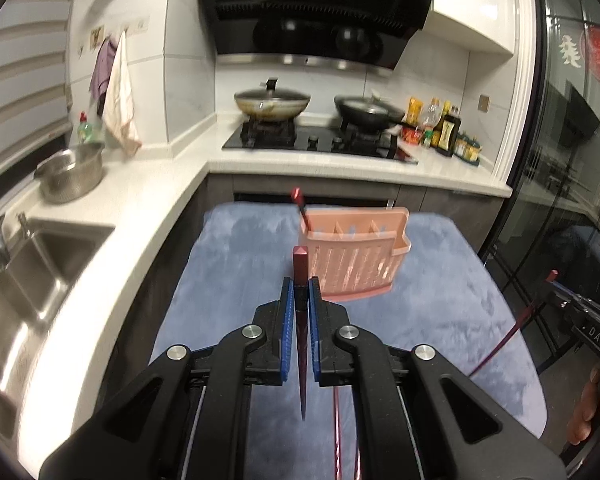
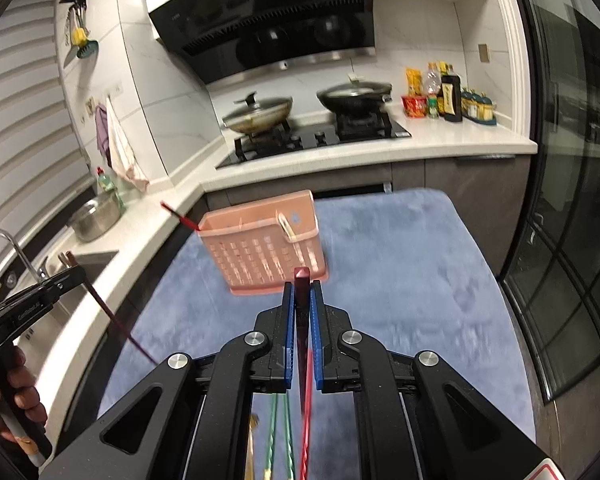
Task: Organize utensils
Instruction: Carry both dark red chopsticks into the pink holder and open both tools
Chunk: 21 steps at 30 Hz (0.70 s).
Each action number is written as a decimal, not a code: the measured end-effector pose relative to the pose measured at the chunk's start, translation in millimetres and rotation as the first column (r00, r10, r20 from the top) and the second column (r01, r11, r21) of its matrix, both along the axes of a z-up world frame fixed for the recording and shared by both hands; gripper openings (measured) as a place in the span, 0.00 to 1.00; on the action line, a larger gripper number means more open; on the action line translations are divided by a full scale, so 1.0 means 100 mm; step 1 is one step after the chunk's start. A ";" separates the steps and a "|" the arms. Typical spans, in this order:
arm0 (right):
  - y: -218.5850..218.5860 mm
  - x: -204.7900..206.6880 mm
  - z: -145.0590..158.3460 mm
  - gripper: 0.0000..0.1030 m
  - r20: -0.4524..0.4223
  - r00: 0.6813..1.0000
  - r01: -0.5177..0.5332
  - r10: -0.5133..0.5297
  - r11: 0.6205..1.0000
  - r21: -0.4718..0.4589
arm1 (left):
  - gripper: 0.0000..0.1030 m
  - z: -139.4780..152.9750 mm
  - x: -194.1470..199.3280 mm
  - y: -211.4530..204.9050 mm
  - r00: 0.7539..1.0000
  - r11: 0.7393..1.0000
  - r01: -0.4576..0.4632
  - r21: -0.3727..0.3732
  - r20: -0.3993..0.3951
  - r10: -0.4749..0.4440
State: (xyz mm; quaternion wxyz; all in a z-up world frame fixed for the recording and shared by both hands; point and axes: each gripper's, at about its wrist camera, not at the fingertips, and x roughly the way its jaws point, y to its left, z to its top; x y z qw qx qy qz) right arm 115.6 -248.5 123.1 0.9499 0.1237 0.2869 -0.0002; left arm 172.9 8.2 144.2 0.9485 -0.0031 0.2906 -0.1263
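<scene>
Kitchen counters wrap around the back, with a steel sink (image 1: 40, 264) at the left, a metal bowl (image 1: 70, 176) beside it, and two lidded pans on the stove (image 1: 312, 140) further right. Nearer, a bench covered by a blue cloth (image 1: 240, 264) carries a pink plastic basket (image 1: 352, 256), standing upright, with one dark red chopstick (image 1: 302, 210) leaning out of its left end. The left gripper (image 1: 300, 286) is clamped on a dark red chopstick (image 1: 300, 272), held above the cloth just short of the basket. The right gripper (image 2: 300, 292) is likewise clamped on another dark red chopstick (image 2: 301, 280), near the basket's front right corner. Green chopsticks (image 2: 280, 432) and a red one (image 2: 307, 420) lie on the cloth beneath it.
</scene>
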 end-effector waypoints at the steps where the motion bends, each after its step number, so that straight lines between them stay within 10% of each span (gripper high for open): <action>1: 0.00 0.06 0.07 0.08 0.012 1.000 -0.007 0.007 1.000 0.004 | 0.07 0.06 0.04 -0.02 1.000 1.000 0.005 -0.005 0.011 -0.005; 21: 0.01 1.49 1.04 0.08 0.240 0.969 -0.075 0.063 0.996 0.041 | 0.07 1.12 1.26 -0.43 0.966 0.996 0.007 -0.086 0.258 0.015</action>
